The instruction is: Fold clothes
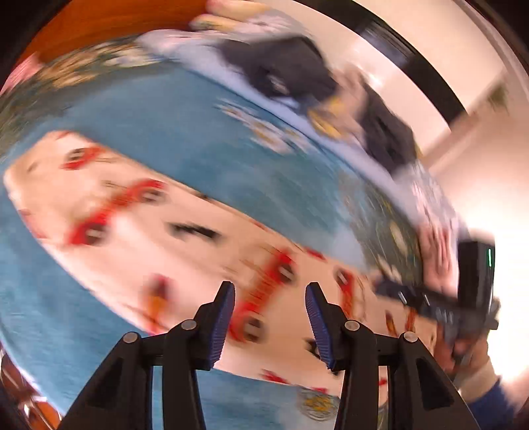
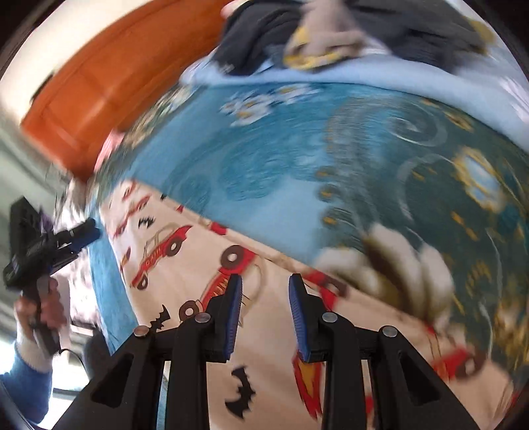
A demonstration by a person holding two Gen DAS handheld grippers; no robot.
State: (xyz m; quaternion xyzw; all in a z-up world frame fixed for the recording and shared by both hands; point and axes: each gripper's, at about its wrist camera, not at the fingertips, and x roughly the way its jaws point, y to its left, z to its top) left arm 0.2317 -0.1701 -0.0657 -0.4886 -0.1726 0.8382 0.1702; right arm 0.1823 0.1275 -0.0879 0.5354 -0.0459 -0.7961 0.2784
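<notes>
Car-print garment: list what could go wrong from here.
1. Both views are motion-blurred, so the open left gripper or right gripper may miss the edge of the car-print garment.
2. The garment lies flat on the blue bedspread; the fingers could pinch the bedspread too.
3. A wide sweep might disturb the dark clothes pile behind.

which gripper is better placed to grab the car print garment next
Probably right: the right gripper is open directly over the car print garment, while the left gripper, also open, views it through heavy blur.
</notes>
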